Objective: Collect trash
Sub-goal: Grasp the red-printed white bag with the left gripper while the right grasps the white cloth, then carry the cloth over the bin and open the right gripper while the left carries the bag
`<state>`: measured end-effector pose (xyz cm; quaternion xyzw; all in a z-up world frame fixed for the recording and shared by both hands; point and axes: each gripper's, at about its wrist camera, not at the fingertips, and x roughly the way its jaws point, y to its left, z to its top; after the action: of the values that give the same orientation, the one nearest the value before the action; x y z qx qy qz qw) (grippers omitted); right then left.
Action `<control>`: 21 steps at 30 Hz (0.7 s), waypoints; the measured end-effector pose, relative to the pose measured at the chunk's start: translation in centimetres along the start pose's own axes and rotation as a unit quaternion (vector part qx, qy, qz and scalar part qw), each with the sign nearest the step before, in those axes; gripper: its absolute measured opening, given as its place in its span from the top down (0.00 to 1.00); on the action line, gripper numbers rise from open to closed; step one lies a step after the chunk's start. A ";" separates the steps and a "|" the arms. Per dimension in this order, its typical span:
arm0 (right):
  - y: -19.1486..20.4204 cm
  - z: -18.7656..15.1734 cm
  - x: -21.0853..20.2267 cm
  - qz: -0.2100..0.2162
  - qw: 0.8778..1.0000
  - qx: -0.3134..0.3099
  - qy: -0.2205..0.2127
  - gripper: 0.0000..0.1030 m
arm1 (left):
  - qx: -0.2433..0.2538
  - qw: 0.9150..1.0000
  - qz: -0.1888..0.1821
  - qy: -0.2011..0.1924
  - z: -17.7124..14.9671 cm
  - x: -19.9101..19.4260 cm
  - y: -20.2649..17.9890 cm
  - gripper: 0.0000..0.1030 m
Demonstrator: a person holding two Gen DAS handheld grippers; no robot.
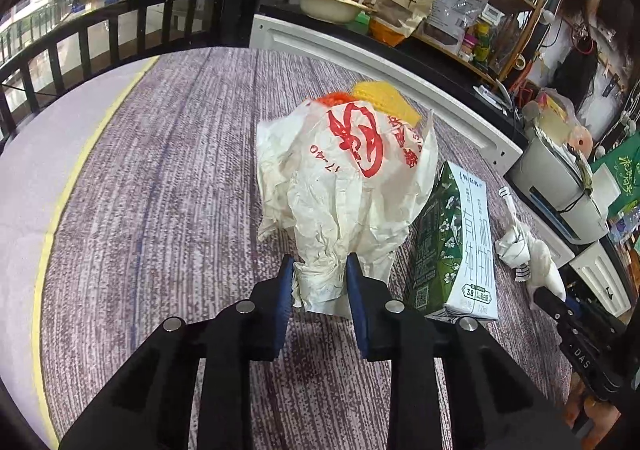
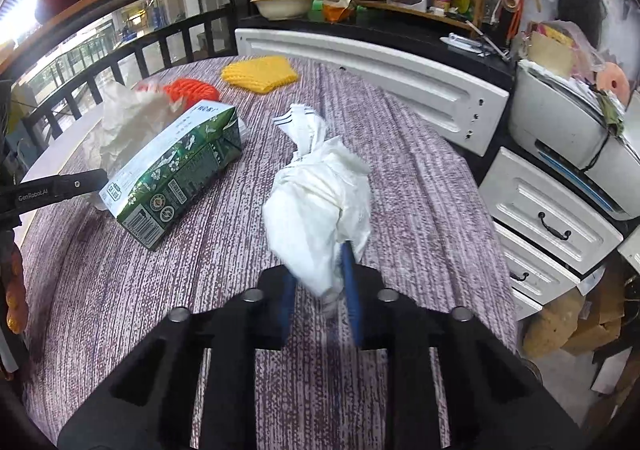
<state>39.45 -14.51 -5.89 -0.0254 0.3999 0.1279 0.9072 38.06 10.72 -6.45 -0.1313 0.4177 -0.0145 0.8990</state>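
On a round table covered with a purple-and-white streaked cloth (image 1: 168,178), each gripper is clamped on a piece of trash. The left gripper (image 1: 320,278) has its two blue pads (image 1: 354,290) pressed against the twisted near end of a crumpled white paper bag printed in red (image 1: 344,178); the bag's body spreads away from the fingertips toward the middle of the table, its bunched neck pinched between the jaws. Behind the bag, partly hidden by it, lie a yellow foam net (image 1: 384,98) and an orange foam net (image 1: 334,99).

Just to the right of the paper bag lies a green-and-white milk carton (image 1: 460,246) on its side, its bottom end toward the left gripper and close beside the gripper's right finger.

The right gripper (image 2: 320,286) grasps a wad of white tissue and plastic wrapping (image 2: 320,202). The wad's lower tip sits between the blue pads (image 2: 350,274), and the rest rises forward from the fingertips, ending in a twisted tail with dark stripes. That picture is slightly blurred around the wad. From the right wrist view the carton (image 2: 176,166) lies to the left of the wad, well apart from it, with the paper bag (image 2: 128,118) beyond.
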 end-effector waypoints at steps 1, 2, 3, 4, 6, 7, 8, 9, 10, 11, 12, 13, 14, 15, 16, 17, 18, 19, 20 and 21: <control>-0.2 -0.2 -0.6 0.002 1.000 0.003 -0.005 0.89 | -0.001 1.000 -0.001 -0.005 0.0 -0.4 0.1 0.76; -0.2 -0.3 -0.9 0.001 1.000 0.004 -0.009 0.90 | -0.002 1.000 -0.002 -0.009 -0.1 -0.8 0.2 0.77; -0.2 -0.6 -1.6 -0.002 1.000 0.002 -0.017 0.91 | -0.004 1.000 -0.003 -0.014 -0.3 -1.3 0.3 0.77; -0.1 -0.9 -2.2 -0.005 1.000 -0.001 -0.024 0.91 | -0.006 1.000 -0.004 -0.016 -0.4 -1.7 0.4 0.77; 0.0 -1.5 -3.3 -0.004 0.999 -0.005 -0.033 0.91 | -0.009 1.000 -0.008 -0.022 -0.7 -2.6 0.4 0.77; 0.0 -1.8 -3.8 -0.001 0.999 -0.004 -0.036 0.91 | -0.009 1.000 -0.009 -0.026 -1.1 -3.2 0.4 0.77; 0.1 -2.1 -4.4 0.002 0.999 -0.003 -0.039 0.91 | -0.008 1.000 -0.009 -0.029 -1.4 -3.8 0.4 0.77; 0.1 -2.4 -4.9 0.006 0.999 -0.002 -0.043 0.91 | -0.007 0.999 -0.011 -0.032 -1.7 -4.3 0.4 0.77; 0.2 -2.6 -5.5 0.009 0.999 -0.001 -0.048 0.91 | -0.006 0.999 -0.014 -0.035 -2.1 -5.0 0.4 0.77; 0.2 -2.9 -6.1 0.011 0.999 -0.001 -0.053 0.92 | -0.005 0.999 -0.015 -0.038 -2.5 -5.6 0.3 0.77; 0.3 -3.2 -6.8 0.013 0.998 0.001 -0.059 0.92 | -0.003 0.999 -0.015 -0.041 -2.9 -6.1 0.2 0.77; 0.3 -3.4 -7.3 0.014 0.998 0.002 -0.063 0.92 | -0.002 0.999 -0.018 -0.044 -3.3 -6.8 0.2 0.77; 0.3 -3.6 -7.7 0.016 0.998 0.004 -0.066 0.92 | -0.004 0.999 -0.022 -0.045 -3.8 -7.4 0.2 0.77; 0.2 -3.9 -8.3 0.021 0.997 0.009 -0.069 0.92 | -0.004 0.999 -0.025 -0.047 -4.2 -8.0 0.1 0.77; 0.1 -4.3 -8.8 0.025 0.997 0.014 -0.072 0.92 | -0.001 0.998 -0.024 -0.052 -4.7 -8.5 -0.1 0.77; 0.1 -4.6 -9.1 0.028 0.997 0.017 -0.073 0.92 | 0.007 0.998 -0.018 -0.061 -5.2 -9.2 -0.4 0.77; 0.1 -5.0 -9.6 0.032 0.997 0.019 -0.074 0.92 | 0.015 0.998 -0.013 -0.067 -5.5 -9.7 -0.7 0.77; 0.1 -5.3 -9.8 0.033 0.996 0.020 -0.076 0.92 | 0.025 0.997 -0.009 -0.075 -6.1 -10.4 -1.1 0.77; 0.0 -5.7 -10.2 0.035 0.996 0.022 -0.077 0.92 | 0.033 0.996 -0.010 -0.080 -6.6 -11.0 -1.5 0.77; -0.1 -6.2 -10.7 0.038 0.996 0.026 -0.079 0.92 | 0.037 0.996 -0.013 -0.083 -7.0 -11.4 -1.8 0.77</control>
<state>28.07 -17.76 -2.24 0.0233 0.3309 0.1539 0.9307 25.54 8.98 -1.79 -0.1042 0.3395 -0.0305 0.9343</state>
